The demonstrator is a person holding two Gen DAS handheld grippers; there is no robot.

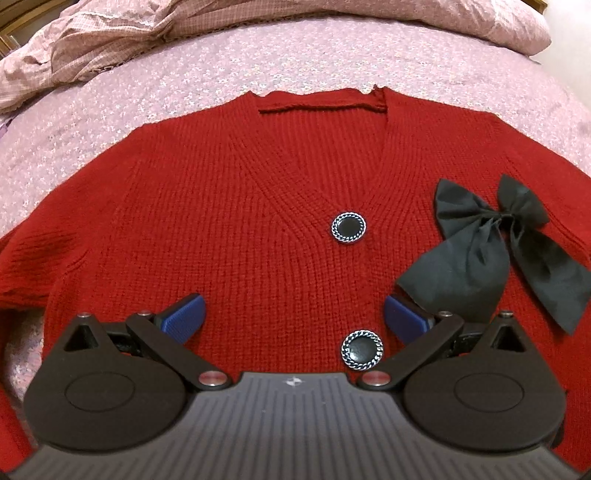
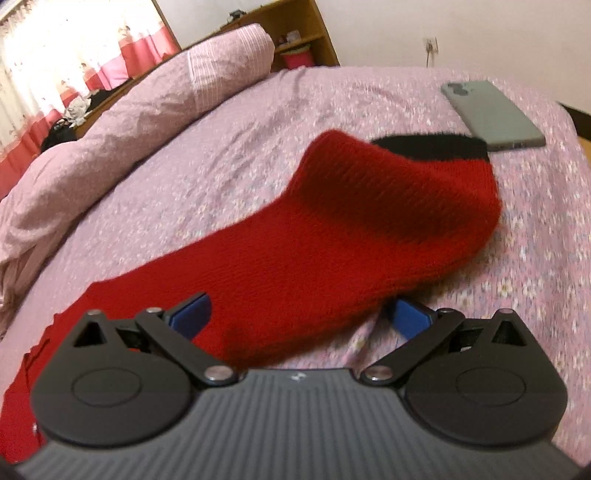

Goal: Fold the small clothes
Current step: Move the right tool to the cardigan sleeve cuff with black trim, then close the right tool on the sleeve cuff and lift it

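Observation:
A small red knit cardigan [image 1: 207, 206] lies flat, front up, on the bed, neckline at the far side. It has two black round buttons [image 1: 348, 228] and a black bow [image 1: 495, 243] on its right chest. My left gripper [image 1: 293, 321] hovers over the lower front, jaws wide open and empty, near the lower button [image 1: 362, 349]. In the right wrist view a red sleeve [image 2: 332, 229] with a black cuff [image 2: 432, 146] stretches away from me. My right gripper [image 2: 301, 314] is open, its blue pads [image 2: 192, 314] either side of the sleeve's near part.
The bed has a pink flowered sheet [image 1: 258, 62]. A rumpled pink quilt [image 1: 110, 40] lies along the far side, with a pillow [image 2: 229, 62]. A grey phone [image 2: 491, 114] lies on the sheet just beyond the cuff. A wooden shelf [image 2: 295, 29] stands behind the bed.

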